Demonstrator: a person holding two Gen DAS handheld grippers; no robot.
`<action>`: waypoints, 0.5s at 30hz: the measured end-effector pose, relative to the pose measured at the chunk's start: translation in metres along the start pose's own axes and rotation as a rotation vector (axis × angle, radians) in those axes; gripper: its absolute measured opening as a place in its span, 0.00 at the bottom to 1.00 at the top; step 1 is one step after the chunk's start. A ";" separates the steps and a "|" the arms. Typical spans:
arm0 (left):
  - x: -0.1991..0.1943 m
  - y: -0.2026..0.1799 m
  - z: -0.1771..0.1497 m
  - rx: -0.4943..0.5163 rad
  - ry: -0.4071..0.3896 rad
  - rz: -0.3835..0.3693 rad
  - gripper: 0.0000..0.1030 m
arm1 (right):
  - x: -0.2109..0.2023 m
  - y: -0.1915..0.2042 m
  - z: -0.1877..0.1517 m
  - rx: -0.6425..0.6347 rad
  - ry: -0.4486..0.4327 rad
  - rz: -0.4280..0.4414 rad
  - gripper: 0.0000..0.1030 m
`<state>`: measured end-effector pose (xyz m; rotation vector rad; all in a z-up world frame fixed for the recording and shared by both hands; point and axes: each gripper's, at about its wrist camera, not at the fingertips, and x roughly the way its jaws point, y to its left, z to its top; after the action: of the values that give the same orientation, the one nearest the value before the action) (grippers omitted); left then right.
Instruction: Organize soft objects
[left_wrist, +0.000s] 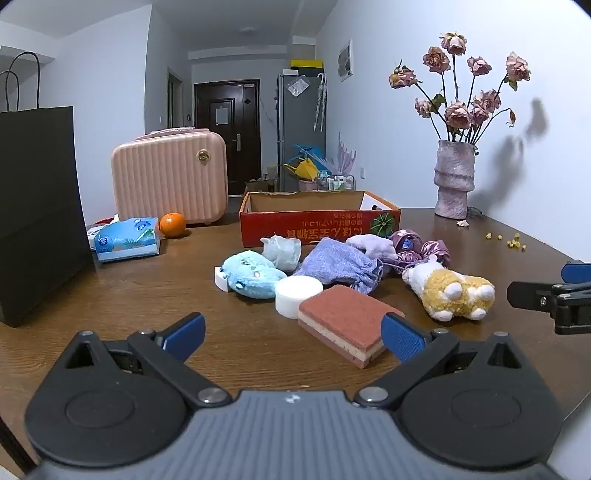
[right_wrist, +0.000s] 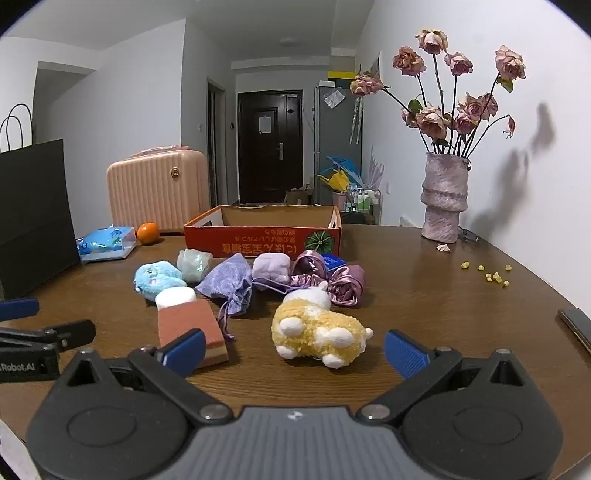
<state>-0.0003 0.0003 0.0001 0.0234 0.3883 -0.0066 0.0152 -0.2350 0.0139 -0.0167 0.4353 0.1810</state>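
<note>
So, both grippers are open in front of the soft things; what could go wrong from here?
1. The sponge touches the white foam cylinder; the left gripper may push it away.
2. The lilac pouch has loose strings that could drag neighbours.
3. The right gripper could pinch the yellow plush badly and drop it before the box.

On the worktop (right_wrist: 424, 295), soft toys (right_wrist: 317, 328) cluster mid-frame before the box (right_wrist: 262, 242) (vase (right_wrist: 443, 199) right, bag (right_wrist: 33, 218) far left).
</note>
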 end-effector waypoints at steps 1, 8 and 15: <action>0.000 0.000 0.000 0.004 -0.002 0.001 1.00 | 0.000 0.000 0.000 0.001 0.000 0.000 1.00; -0.003 -0.002 -0.001 0.004 -0.002 0.003 1.00 | 0.000 0.000 0.001 0.003 0.005 0.003 1.00; -0.002 0.003 0.004 0.002 0.003 0.002 1.00 | 0.001 0.000 0.001 0.002 0.005 0.000 1.00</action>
<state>-0.0003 0.0027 0.0049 0.0259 0.3910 -0.0046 0.0166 -0.2352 0.0146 -0.0156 0.4400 0.1803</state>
